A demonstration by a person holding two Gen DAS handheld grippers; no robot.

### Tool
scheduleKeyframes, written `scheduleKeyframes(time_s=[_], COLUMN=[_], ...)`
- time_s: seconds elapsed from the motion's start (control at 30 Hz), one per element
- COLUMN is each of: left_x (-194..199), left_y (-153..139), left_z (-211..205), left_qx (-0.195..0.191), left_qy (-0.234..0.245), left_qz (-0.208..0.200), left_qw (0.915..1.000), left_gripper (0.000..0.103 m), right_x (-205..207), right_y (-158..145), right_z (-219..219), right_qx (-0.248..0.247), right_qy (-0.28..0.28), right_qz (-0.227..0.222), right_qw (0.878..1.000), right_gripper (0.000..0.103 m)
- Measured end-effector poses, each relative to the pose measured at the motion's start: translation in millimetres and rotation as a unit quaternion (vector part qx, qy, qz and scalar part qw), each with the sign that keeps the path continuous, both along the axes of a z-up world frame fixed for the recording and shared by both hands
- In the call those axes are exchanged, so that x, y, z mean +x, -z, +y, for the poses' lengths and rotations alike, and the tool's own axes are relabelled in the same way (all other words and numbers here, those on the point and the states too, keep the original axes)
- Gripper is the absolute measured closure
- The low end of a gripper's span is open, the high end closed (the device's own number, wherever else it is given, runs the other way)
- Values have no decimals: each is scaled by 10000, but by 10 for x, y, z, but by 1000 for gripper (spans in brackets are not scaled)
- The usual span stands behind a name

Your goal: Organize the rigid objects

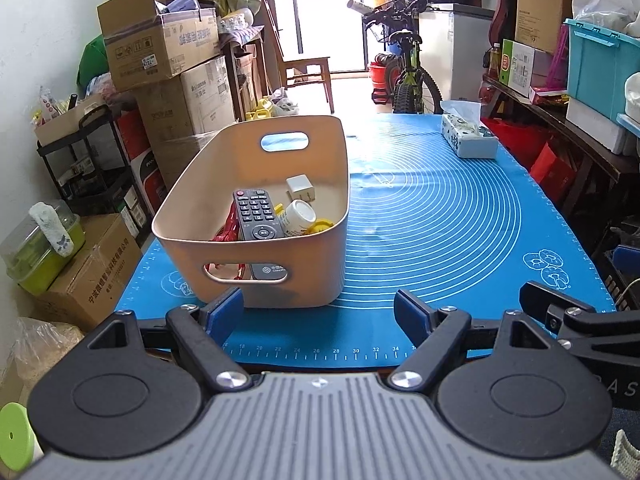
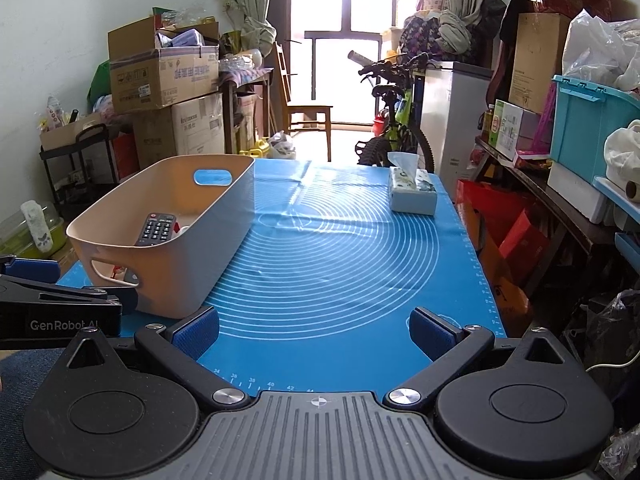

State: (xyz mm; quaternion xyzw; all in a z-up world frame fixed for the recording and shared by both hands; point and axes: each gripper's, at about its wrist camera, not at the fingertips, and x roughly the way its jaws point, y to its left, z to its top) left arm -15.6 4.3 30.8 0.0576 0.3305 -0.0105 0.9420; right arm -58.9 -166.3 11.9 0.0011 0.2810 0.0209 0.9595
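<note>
A beige plastic basket (image 1: 188, 216) (image 2: 224, 236) with handle slots stands on the blue silicone mat (image 1: 440, 232) (image 2: 340, 264). Inside it lie a black remote control (image 1: 256, 216) (image 2: 156, 229), a white pill bottle (image 1: 298, 216), a white charger plug (image 1: 300, 188), something yellow (image 1: 320, 226) and a red item (image 1: 229, 226). My left gripper (image 1: 320, 312) hovers open just in front of the basket's near wall, nothing between its blue pads. My right gripper (image 2: 314, 332) is open over bare mat, to the right of the basket.
A tissue box (image 1: 468, 136) (image 2: 412, 192) sits at the mat's far right. Stacked cardboard boxes (image 1: 160, 48) and a black cart (image 1: 92, 160) crowd the left side. A bicycle (image 2: 396, 120) stands beyond the table, and shelves with a teal bin (image 2: 588, 128) line the right.
</note>
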Motion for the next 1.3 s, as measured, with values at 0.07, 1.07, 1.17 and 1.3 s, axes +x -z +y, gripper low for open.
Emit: scheduleKeyframes(time_s=[0.07, 1.07, 1.17, 1.3], left_x=[6, 7, 7, 9], left_y=[-2, -12, -14, -17], left_z=[5, -6, -7, -20], left_qx=[-13, -35, -35, -35], left_qy=[-6, 26, 29, 31], left_qz=[0, -10, -15, -17], left_qw=[10000, 10000, 10000, 10000], left_gripper=[21, 21, 21, 21], right_x=[-1, -6, -6, -6], right_y=[0, -6, -11, -12], right_z=[-3, 10, 8, 8], right_qx=[-2, -37, -49, -43], right_qy=[10, -9, -19, -22], right_qz=[-1, -15, -16, -21], right_qw=[10000, 10000, 10000, 10000], right_gripper=[3, 3, 3, 3])
